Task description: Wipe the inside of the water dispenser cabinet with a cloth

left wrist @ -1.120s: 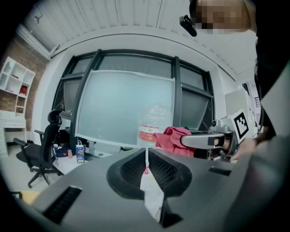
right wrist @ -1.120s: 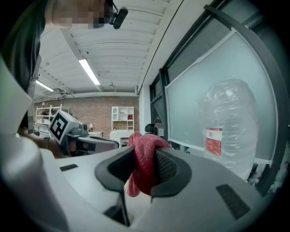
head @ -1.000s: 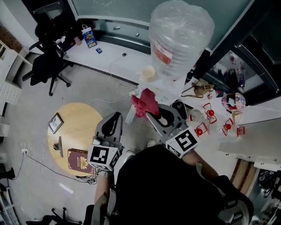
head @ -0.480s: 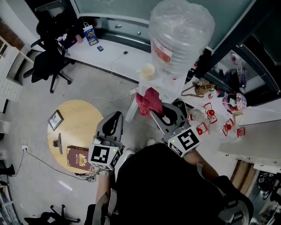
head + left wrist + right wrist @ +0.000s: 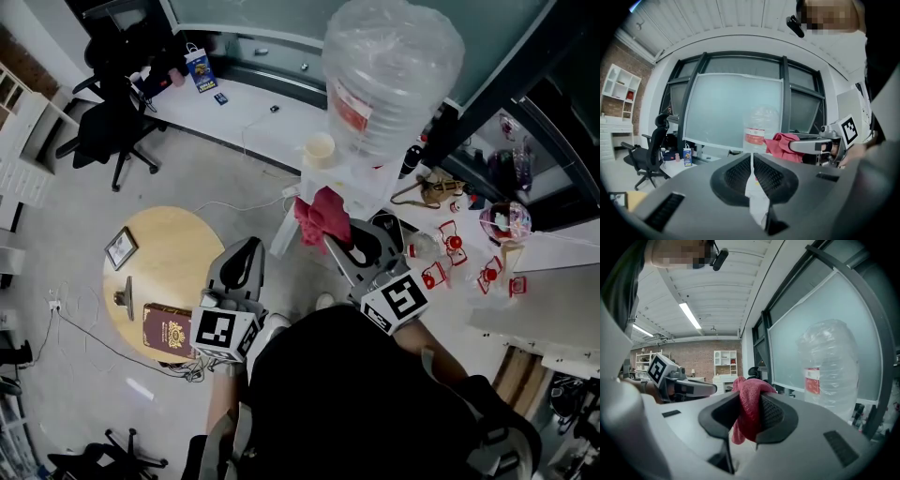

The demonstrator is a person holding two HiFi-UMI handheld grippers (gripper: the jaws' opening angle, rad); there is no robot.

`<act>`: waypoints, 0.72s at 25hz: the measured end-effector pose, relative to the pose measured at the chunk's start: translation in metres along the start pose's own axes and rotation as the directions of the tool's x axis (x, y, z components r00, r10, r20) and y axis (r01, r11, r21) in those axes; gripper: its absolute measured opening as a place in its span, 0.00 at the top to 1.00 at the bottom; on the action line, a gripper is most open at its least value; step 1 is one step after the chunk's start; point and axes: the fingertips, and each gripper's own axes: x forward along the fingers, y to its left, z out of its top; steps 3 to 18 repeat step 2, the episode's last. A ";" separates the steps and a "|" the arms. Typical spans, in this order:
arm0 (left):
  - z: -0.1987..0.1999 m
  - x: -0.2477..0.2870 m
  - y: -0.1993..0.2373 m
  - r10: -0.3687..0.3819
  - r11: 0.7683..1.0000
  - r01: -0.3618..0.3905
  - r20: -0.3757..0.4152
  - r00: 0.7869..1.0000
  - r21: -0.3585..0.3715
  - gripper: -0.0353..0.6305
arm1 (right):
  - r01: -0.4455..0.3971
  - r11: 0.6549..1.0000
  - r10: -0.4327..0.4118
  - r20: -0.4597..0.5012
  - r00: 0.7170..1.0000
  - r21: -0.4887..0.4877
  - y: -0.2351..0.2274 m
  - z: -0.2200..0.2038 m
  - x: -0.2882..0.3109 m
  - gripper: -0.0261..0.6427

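- Cloth (image 5: pixel 317 212): red, bunched, clamped between the jaws of the right gripper (image 5: pixel 328 232); hangs just beside the top of the water dispenser (image 5: pixel 349 184), under the big bottle (image 5: pixel 389 80).
- Hardly anything different from a second ago; same grip, same spot at the dispenser's near-left side; only a slight drift of the view itself.
- Means, probably, no wiping begun yet; cabinet in the dispenser's front not visible from above, so impossible to tell whether its door stands open.
- Right gripper: held out nearly level, pointing toward the far side; in its own view, cloth filling the gap between the pads, a tail drooping below.
- Left gripper (image 5: pixel 244 258): jaws pressed together on nothing; nearly level too, left of the other and well apart from the dispenser, above the floor by the round table (image 5: pixel 159 262).
- Likely next: lowering toward the cabinet, with the free left gripper for the door.
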 end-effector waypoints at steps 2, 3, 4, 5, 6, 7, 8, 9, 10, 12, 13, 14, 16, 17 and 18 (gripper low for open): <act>-0.001 -0.001 -0.001 0.002 1.000 -0.002 -0.003 1.000 0.007 0.93 | 0.000 1.000 0.000 0.001 1.000 -0.001 -0.002 0.000 -0.002 0.80; -0.001 -0.001 -0.001 0.002 1.000 -0.002 -0.003 1.000 0.007 0.93 | 0.000 1.000 0.000 0.001 1.000 -0.001 -0.002 0.000 -0.002 0.80; -0.001 -0.001 -0.001 0.002 1.000 -0.002 -0.003 1.000 0.007 0.93 | 0.000 1.000 0.000 0.001 1.000 -0.001 -0.002 0.000 -0.002 0.80; -0.001 -0.001 -0.001 0.002 1.000 -0.002 -0.003 1.000 0.007 0.93 | 0.000 1.000 0.000 0.001 1.000 -0.001 -0.002 0.000 -0.002 0.80; -0.001 -0.001 -0.001 0.002 1.000 -0.002 -0.003 1.000 0.007 0.93 | 0.000 1.000 0.000 0.001 1.000 -0.001 -0.002 0.000 -0.002 0.80; -0.001 -0.001 -0.001 0.002 1.000 -0.002 -0.003 1.000 0.007 0.93 | 0.000 1.000 0.000 0.001 1.000 -0.001 -0.002 0.000 -0.002 0.80; -0.001 -0.001 -0.001 0.002 1.000 -0.002 -0.003 1.000 0.007 0.93 | 0.000 1.000 0.000 0.001 1.000 -0.001 -0.002 0.000 -0.002 0.80; -0.001 -0.001 -0.001 0.002 1.000 -0.002 -0.003 1.000 0.007 0.93 | 0.000 1.000 0.000 0.001 1.000 -0.001 -0.002 0.000 -0.002 0.80; -0.001 -0.001 -0.001 0.002 1.000 -0.002 -0.003 1.000 0.007 0.93 | 0.000 1.000 0.000 0.001 1.000 -0.001 -0.002 0.000 -0.002 0.80; -0.001 -0.001 -0.001 0.002 1.000 -0.002 -0.003 1.000 0.007 0.93 | 0.000 1.000 0.000 0.001 1.000 -0.001 -0.002 0.000 -0.002 0.80; -0.001 -0.001 -0.001 0.002 1.000 -0.002 -0.003 1.000 0.007 0.93 | 0.000 1.000 0.000 0.001 1.000 -0.001 -0.002 0.000 -0.002 0.80; -0.001 -0.001 -0.001 0.002 1.000 -0.002 -0.003 1.000 0.007 0.93 | 0.000 1.000 0.000 0.001 1.000 -0.001 -0.002 0.000 -0.002 0.80; -0.001 -0.001 -0.001 0.002 1.000 -0.002 -0.003 1.000 0.007 0.93 | 0.000 1.000 0.000 0.001 1.000 -0.001 -0.002 0.000 -0.002 0.80; -0.001 -0.001 -0.001 0.002 1.000 -0.002 -0.003 1.000 0.007 0.93 | 0.000 1.000 0.000 0.001 1.000 -0.001 -0.002 0.000 -0.002 0.80; -0.001 -0.001 -0.001 0.002 1.000 -0.002 -0.003 1.000 0.007 0.93 | 0.000 1.000 0.000 0.001 1.000 -0.001 -0.002 0.000 -0.002 0.80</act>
